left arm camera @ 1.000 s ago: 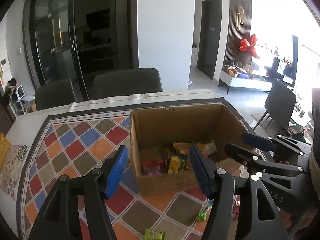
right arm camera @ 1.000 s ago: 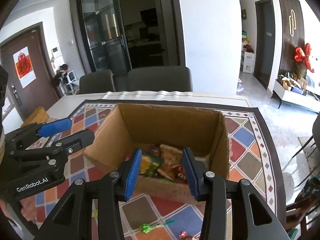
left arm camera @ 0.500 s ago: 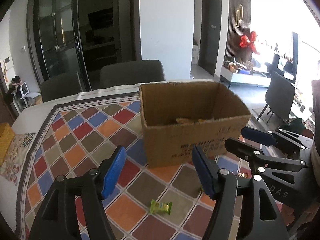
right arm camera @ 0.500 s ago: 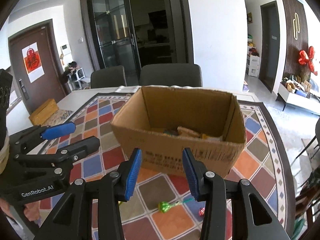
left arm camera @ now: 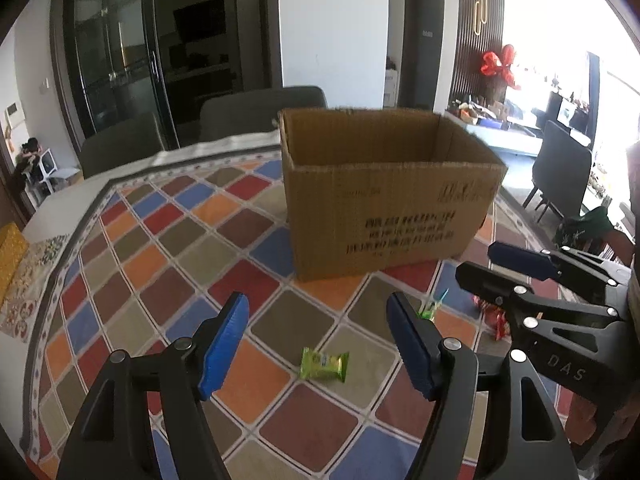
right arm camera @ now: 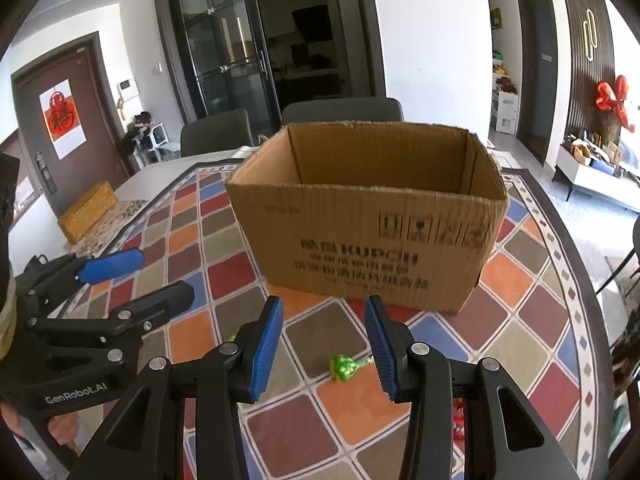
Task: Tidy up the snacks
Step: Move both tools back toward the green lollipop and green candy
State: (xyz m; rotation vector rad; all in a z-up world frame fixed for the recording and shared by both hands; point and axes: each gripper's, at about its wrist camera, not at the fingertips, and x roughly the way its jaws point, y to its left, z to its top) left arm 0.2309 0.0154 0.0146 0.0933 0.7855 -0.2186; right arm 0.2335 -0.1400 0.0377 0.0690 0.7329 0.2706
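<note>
An open brown corrugated cardboard box (left arm camera: 384,196) with dark printed lettering on its near side is seen standing upright on the desk (left arm camera: 48,216), which is covered by a cloth of coloured diamond tiles (left arm camera: 168,240) in red, blue, orange and olive. The inside of the box is hidden by its near wall in both views, so its contents cannot be told.

The left claw (left arm camera: 316,344) is held above the cloth, in front of the box and apart from it, with its blue-padded jaws spread wide and nothing between them. A small green rectangular snack packet (left arm camera: 324,365) is seen lying flat on the cloth below the gap of the jaws, nearer the right jaw; whether it is touched cannot be told, but it is not gripped.

The right claw (right arm camera: 324,348) is likewise held wide and empty, pointed at the near wall of the box. A green foil-wrapped sweet with a twisted tail (right arm camera: 345,367) lies on the cloth just beside its right jaw. In the left wrist view, a red wrapped snack (left arm camera: 494,318) is partly hidden behind the right claw's black frame, near the box's right corner.

Two grey chairs (right arm camera: 340,110) are set at the far side of the desk, and a yellow patterned box (right arm camera: 86,210) rests at its left edge.
</note>
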